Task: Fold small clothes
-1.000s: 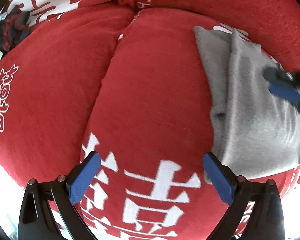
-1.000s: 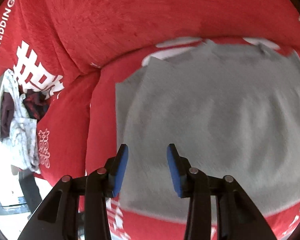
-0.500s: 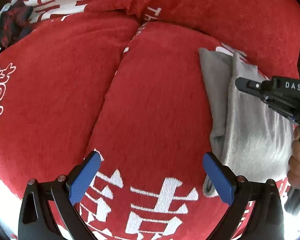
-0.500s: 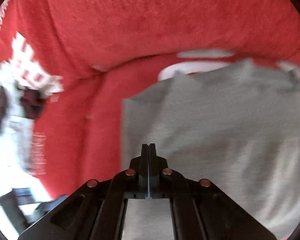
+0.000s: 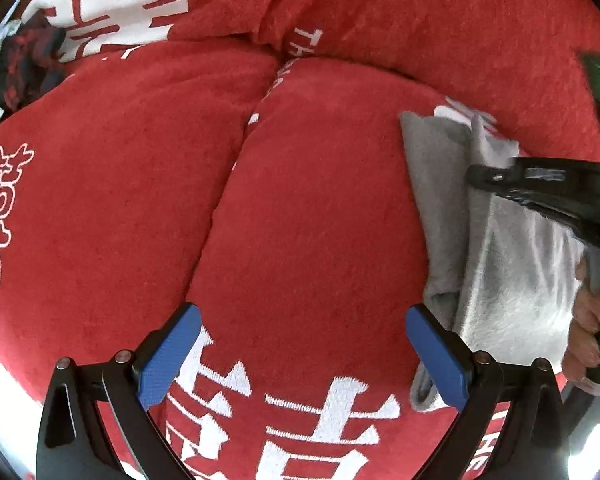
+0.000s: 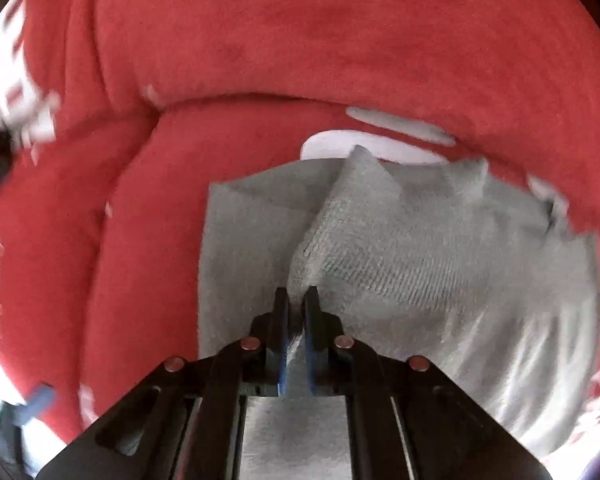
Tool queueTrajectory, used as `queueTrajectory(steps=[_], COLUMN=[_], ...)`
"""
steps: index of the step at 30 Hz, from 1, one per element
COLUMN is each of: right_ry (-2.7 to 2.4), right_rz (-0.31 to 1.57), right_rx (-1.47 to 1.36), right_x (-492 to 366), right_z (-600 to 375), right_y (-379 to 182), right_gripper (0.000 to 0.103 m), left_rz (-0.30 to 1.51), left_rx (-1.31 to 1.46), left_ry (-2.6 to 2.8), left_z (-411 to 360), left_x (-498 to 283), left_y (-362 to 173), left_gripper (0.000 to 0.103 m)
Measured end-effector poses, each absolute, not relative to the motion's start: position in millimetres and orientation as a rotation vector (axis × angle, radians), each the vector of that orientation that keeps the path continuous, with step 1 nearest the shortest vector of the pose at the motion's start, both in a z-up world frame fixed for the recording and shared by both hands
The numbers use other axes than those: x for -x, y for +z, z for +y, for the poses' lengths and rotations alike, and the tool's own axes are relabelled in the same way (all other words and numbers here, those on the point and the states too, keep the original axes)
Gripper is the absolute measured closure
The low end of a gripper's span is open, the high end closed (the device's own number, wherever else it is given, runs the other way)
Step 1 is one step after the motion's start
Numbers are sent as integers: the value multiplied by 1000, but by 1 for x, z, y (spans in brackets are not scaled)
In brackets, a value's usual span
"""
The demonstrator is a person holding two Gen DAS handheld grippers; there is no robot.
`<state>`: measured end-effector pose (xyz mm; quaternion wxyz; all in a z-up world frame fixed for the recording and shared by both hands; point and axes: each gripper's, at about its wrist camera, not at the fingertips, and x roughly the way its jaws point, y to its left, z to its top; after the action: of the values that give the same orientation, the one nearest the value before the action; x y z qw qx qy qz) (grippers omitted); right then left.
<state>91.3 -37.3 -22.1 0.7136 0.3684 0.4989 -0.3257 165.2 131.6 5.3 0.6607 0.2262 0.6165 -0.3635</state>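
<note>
A small grey knit garment [image 6: 400,248] lies on a red plush sofa cover [image 6: 300,40]. My right gripper [image 6: 296,300] is shut on a pinched ridge of the grey garment and lifts its upper layer off the flat layer below. In the left wrist view the grey garment [image 5: 512,280] lies at the right, with the right gripper [image 5: 540,188] over it. My left gripper [image 5: 304,344] is open and empty above the red cover with white characters, its right finger [image 5: 436,356] beside the garment's left edge.
The red sofa cover [image 5: 300,200] has a deep seam between two cushions left of the garment. A backrest rises behind. Dark and patterned clothes [image 5: 24,64] lie at the far left. A hand [image 5: 592,328] holds the right gripper's handle.
My right gripper has gone from open to shut on the grey garment and pulled a fold of it up. My left gripper has stayed open and drifted slightly.
</note>
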Motion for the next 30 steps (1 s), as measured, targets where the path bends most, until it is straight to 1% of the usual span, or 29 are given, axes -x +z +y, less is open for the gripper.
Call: queueTrajectory(steps=[2, 5, 9, 10, 11, 12, 13, 16, 17, 20, 24, 25, 27, 30], right_ry=[-665, -603, -553, -539, -512, -471, -430, -494, -518, -537, -506, -514, -476, -377], right_rz=[1020, 1029, 1177, 1201, 1212, 1205, 1157, 1079, 1067, 1088, 1187, 1166, 1174, 1129], right_rx=[-874, -889, -730, -644, -622, -627, -658, -689, -719, -808, -743, -683, -668, -840], right_x=[-74, -71, -102, -109, -111, -110, -103, -81, -74, -63, -80, -77, -75, -54], right_z=[-42, -48, -29, -20, -14, -9, -5, -9, -14, -27, 2, 12, 26, 34], right_y=[-15, -24, -42, -37, -33, -27, -17, 4, 6, -6, -33, -30, -26, -19], right_gripper=[96, 96, 85, 81, 73, 73, 73, 91, 98, 98, 98, 98, 98, 98], left_rz=[1394, 1412, 1420, 1420, 1420, 1421, 1425, 1416, 1413, 1435, 1473, 1478, 1481, 1485], left_rx=[-508, -511, -504, -506, -508, -514, -522, -520, -517, -488, -456, -452, -451, -479], left_ry=[-813, -791, -792, -802, -808, -815, -822, -838, -842, -845, -818, -813, -813, -815], left_z=[132, 128, 129, 129, 128, 127, 126, 125, 124, 123, 127, 128, 131, 132], left_x=[-167, -170, -171, -170, -170, -170, -170, -169, -170, -174, -178, -178, -178, -177], left_y=[3, -6, -7, -6, -6, -6, -7, -3, -2, -4, -9, -9, -10, -12], left_gripper=[0, 0, 0, 0, 0, 0, 0, 0, 0, 0, 0, 0, 0, 0])
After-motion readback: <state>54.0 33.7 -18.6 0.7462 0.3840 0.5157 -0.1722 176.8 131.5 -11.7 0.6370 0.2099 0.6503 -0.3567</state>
